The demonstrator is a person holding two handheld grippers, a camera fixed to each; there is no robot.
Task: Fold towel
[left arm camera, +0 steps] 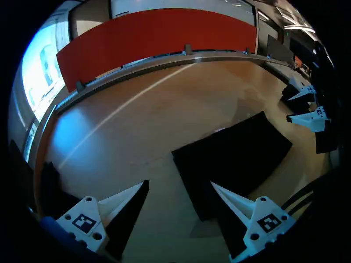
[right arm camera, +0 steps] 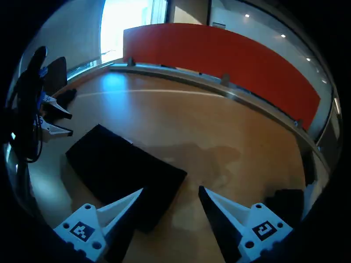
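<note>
A black towel (left arm camera: 234, 158) lies flat and folded into a rectangle on the wooden table (left arm camera: 145, 127). In the left gripper view my left gripper (left arm camera: 180, 188) hangs open above the table, its right finger over the towel's near edge, nothing between the fingers. The right gripper (left arm camera: 310, 105) appears at the far right beyond the towel, open. In the right gripper view the towel (right arm camera: 123, 168) lies left of centre, and my right gripper (right arm camera: 171, 193) is open above its near corner. The left gripper (right arm camera: 56, 120) appears at the far left, open.
A red divider panel (left arm camera: 153, 39) runs along the table's far edge behind a metal rail (right arm camera: 228, 90). A bright window (right arm camera: 127, 17) lies beyond. Dark chairs and other dark shapes (right arm camera: 52, 76) stand at the table's sides. Bare wood (right arm camera: 197, 127) stretches past the towel.
</note>
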